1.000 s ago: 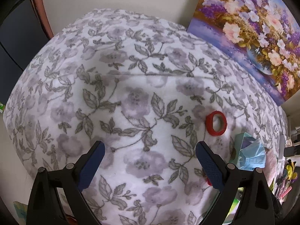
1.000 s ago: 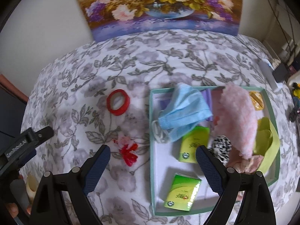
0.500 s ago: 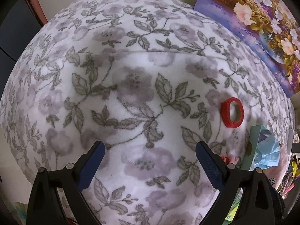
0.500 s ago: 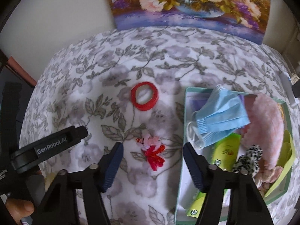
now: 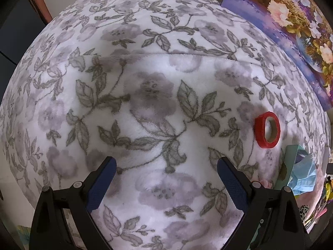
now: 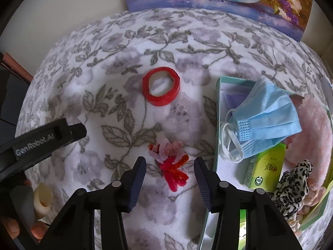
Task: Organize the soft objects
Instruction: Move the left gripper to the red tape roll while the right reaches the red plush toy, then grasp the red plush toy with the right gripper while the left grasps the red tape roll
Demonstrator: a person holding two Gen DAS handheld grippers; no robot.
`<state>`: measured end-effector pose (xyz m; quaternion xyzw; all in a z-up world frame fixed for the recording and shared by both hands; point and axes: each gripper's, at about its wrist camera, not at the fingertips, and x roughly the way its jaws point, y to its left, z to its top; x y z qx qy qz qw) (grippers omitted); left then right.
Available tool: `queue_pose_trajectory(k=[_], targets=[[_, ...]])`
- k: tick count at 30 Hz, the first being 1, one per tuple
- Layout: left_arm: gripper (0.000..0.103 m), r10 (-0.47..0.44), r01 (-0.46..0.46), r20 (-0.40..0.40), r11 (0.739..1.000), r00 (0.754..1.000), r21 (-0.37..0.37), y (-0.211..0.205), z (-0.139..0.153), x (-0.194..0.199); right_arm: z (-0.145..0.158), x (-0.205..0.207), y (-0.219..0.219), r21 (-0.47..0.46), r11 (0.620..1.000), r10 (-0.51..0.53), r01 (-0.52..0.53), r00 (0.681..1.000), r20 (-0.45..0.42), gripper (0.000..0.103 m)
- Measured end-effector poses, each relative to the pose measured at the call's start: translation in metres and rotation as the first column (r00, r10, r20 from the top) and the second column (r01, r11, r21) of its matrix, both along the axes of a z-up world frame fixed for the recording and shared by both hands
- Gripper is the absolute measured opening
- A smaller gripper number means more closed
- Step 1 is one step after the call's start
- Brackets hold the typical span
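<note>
Closing in from above, we brought the right gripper over the pink-and-red pipe-cleaner flower so its fingers, just narrowing, bracketed the fuzzy twist without yet pressing it. It lay on the plush floral blanket, just beside the mint tray where the pleated blue face mask, green tissue pack and leopard scrunchie already sat, likely its destination. We held the left gripper wide and empty over bare blanket, clear of the red tape roll.
</note>
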<state>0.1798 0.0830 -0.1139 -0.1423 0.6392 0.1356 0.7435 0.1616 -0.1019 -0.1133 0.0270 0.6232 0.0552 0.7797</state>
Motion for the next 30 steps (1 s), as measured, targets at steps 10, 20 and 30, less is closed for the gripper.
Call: queue_pose_trajectory(k=[10,20,30], targets=[[0.097,-0.008,0.008,-0.012,1.000,1.000,-0.007,0.000,-0.011,0.013,-0.019,0.000,0.007,-0.024,1.000,0.011,-0.012,0.999,-0.041,0.052],[0.097,-0.007,0.006,-0.017,1.000,1.000,-0.016,0.001,-0.022,0.032,-0.030,0.004,0.011,-0.052,0.999,0.011,-0.014,0.999,-0.048,0.039],[0.097,-0.017,0.017,-0.011,1.000,1.000,-0.025,-0.006,-0.023,0.044,-0.025,0.013,-0.002,-0.031,1.000,-0.005,0.003,0.999,-0.049,0.032]])
